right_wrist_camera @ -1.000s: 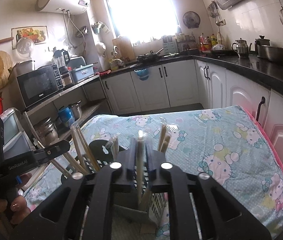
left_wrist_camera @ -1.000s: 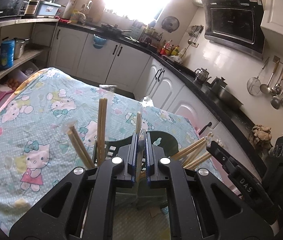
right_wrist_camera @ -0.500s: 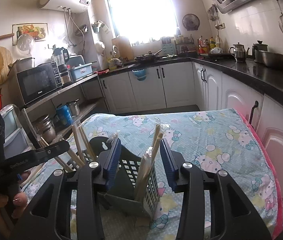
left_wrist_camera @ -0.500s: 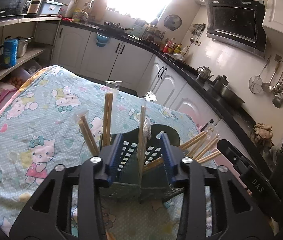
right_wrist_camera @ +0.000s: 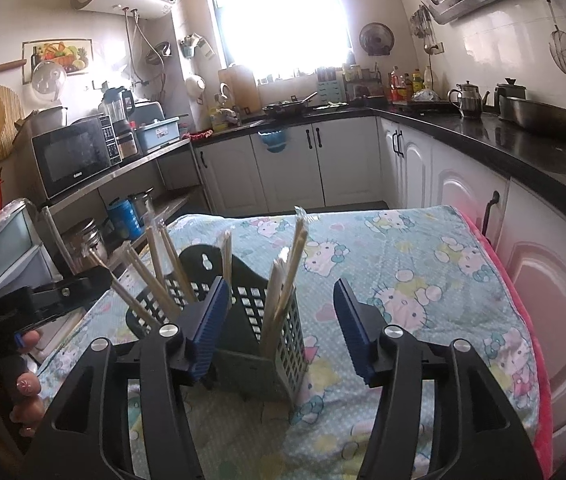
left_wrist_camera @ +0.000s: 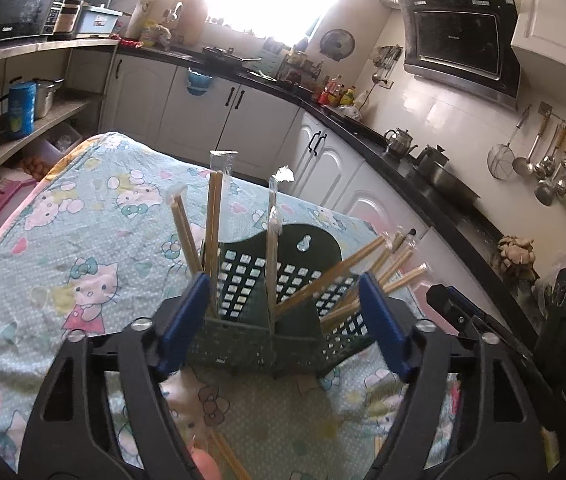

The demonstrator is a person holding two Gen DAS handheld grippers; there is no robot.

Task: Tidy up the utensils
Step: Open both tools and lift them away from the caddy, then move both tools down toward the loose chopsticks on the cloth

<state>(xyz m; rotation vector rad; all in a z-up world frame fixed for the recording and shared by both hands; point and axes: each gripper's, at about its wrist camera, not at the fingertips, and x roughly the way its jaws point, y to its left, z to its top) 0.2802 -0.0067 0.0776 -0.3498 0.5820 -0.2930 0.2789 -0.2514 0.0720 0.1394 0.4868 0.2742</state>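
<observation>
Now, left wrist cam: left gripper (left_wrist_camera: 283, 326) jaws spread wide w/ nothing between, just in front of the dark green caddy (left_wrist_camera: 279, 280) on the cartoon-cat cloth (left_wrist_camera: 95, 232), wrapped chopsticks (left_wrist_camera: 215, 228) standing in it; right wrist cam: right gripper (right_wrist_camera: 281, 330) likewise released, caddy (right_wrist_camera: 255, 320) near its left pad (right_wrist_camera: 207, 326)

holder (left_wrist_camera: 283, 276): dark green plastic, matt, full of little square holes
chopsticks (left_wrist_camera: 214, 224): pale wood, smooth, in clear shiny wrap
tablecloth (left_wrist_camera: 83, 220): soft cloth with cat pictures, a bit wrinkly
left gripper (left_wrist_camera: 283, 328): black plastic, a bit shiny
pads (right_wrist_camera: 207, 324): blue, with little ridges
right gripper (right_wrist_camera: 279, 328): black plastic, round silver metal screws
counter (right_wrist_camera: 503, 144): black, glossy
kettle (right_wrist_camera: 469, 100): shiny metal, at 2 o'clock
</observation>
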